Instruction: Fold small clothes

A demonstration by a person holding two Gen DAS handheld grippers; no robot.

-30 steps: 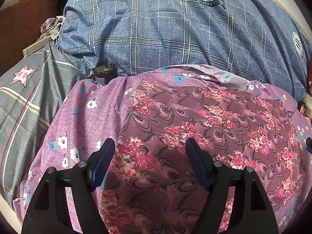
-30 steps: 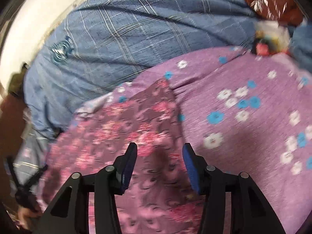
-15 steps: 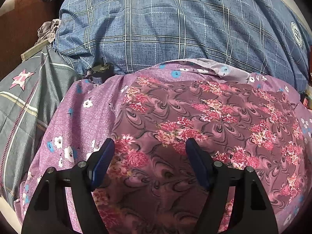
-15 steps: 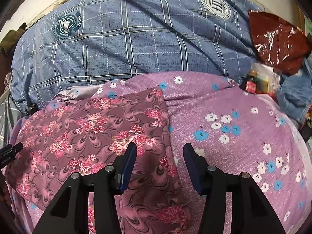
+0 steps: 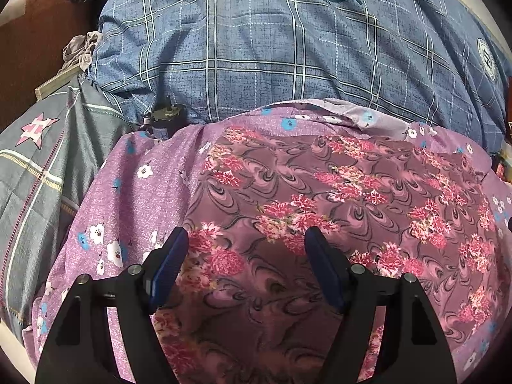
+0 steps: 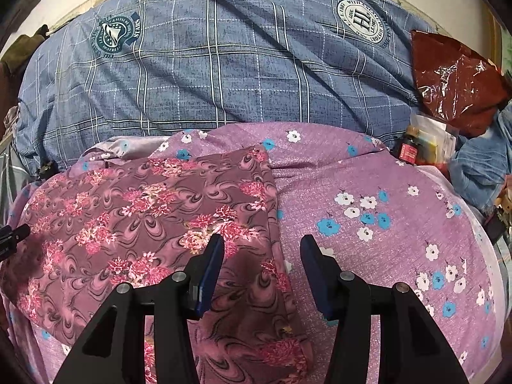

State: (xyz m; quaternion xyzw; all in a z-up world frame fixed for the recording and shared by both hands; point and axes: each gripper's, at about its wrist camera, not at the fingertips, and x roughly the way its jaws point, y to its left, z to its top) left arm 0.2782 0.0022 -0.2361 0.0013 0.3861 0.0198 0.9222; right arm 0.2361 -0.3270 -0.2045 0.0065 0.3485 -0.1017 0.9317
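A mauve garment [image 5: 336, 198] [image 6: 153, 211] printed with pink flowers and dark swirls lies spread flat on a purple sheet [image 5: 140, 192] [image 6: 368, 198] dotted with white and blue flowers. My left gripper [image 5: 246, 240] hovers open over the garment's near left part, nothing between its blue pads. My right gripper [image 6: 262, 246] is open above the garment's right edge, straddling that edge with nothing pinched. The tip of the left gripper [image 6: 12, 235] shows at the far left of the right wrist view.
A big blue checked duvet [image 5: 288, 57] [image 6: 224, 64] bulges behind the sheet. A grey star-print cloth [image 5: 35, 160] lies left, with a small dark bottle [image 5: 164, 118] at the duvet's foot. At the right sit a red plastic bag [image 6: 454, 83], a small bottle [image 6: 408, 150] and blue denim [image 6: 476, 166].
The right gripper has swung and rolled to level, so the garment's right edge now lies squarely under it. The left gripper has stayed in place.
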